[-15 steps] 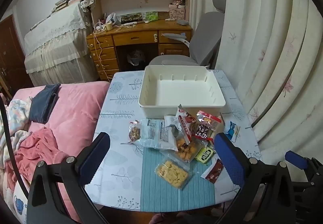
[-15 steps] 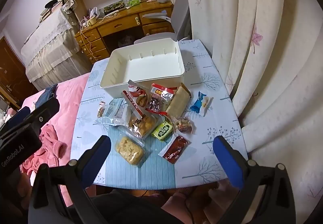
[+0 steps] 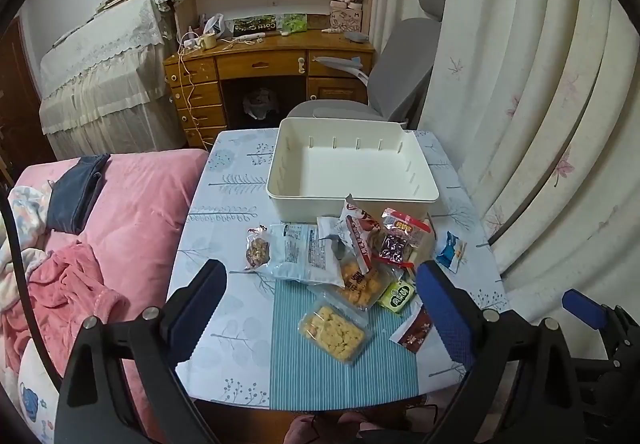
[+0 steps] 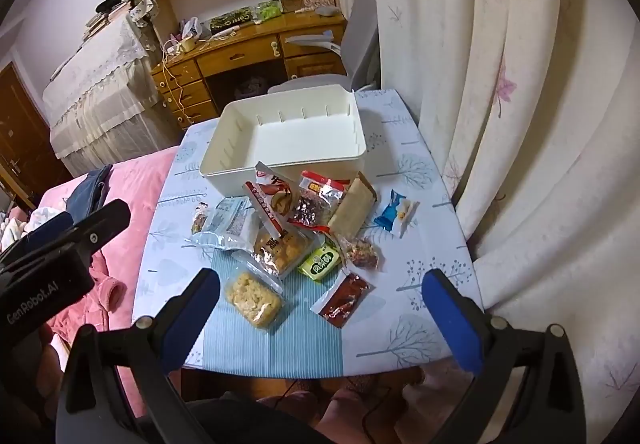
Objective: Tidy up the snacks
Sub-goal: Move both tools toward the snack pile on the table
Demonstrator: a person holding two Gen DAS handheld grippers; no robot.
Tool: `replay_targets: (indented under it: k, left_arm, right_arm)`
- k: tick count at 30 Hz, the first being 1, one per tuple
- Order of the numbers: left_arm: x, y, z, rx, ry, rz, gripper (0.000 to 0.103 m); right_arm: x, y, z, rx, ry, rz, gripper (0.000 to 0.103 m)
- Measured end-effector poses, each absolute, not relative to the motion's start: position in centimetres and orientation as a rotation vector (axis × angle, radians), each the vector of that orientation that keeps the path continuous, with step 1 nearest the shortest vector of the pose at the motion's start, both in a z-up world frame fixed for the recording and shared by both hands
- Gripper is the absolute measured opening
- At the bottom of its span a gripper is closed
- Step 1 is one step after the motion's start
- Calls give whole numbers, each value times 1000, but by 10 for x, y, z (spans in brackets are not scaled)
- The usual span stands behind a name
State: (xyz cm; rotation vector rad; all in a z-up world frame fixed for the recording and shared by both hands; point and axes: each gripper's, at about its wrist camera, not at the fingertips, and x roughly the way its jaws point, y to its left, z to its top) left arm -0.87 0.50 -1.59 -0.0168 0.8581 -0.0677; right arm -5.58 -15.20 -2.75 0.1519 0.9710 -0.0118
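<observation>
A pile of snack packets lies on the small table in front of an empty white bin [image 3: 352,168] [image 4: 288,140]. Nearest me is a clear pack of yellow crackers [image 3: 335,332] [image 4: 252,298]. A dark red sachet [image 3: 414,330] [image 4: 342,300], a green packet [image 3: 396,294] [image 4: 320,262] and a blue-white candy [image 3: 450,252] [image 4: 396,214] lie to the right. My left gripper [image 3: 320,304] is open and empty, above the table's near edge. My right gripper [image 4: 320,304] is open and empty too, hovering at the near edge.
The table [image 3: 224,308] has a pink bed [image 3: 132,212] on its left and curtains [image 3: 540,104] on its right. A grey chair [image 3: 384,84] and a wooden desk [image 3: 260,64] stand behind the bin. The left gripper's body [image 4: 52,264] shows at the left of the right wrist view.
Both grippers have stayed almost still; the views shift only slightly. The snacks and bin have not moved.
</observation>
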Motion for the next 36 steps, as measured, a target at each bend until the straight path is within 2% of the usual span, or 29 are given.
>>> replay_targets:
  k: [8, 26, 36]
  left_arm:
    - [2, 19, -11, -37, 871, -58, 95]
    - [13, 44, -47, -1, 1000, -74, 95]
    - [30, 49, -62, 27, 1038, -172, 95]
  right_arm:
    - [-54, -144, -24, 137, 958, -74, 102]
    - [-54, -133, -48, 210, 1029, -108, 101]
    - [-58, -129, -60, 306, 1023, -172, 97]
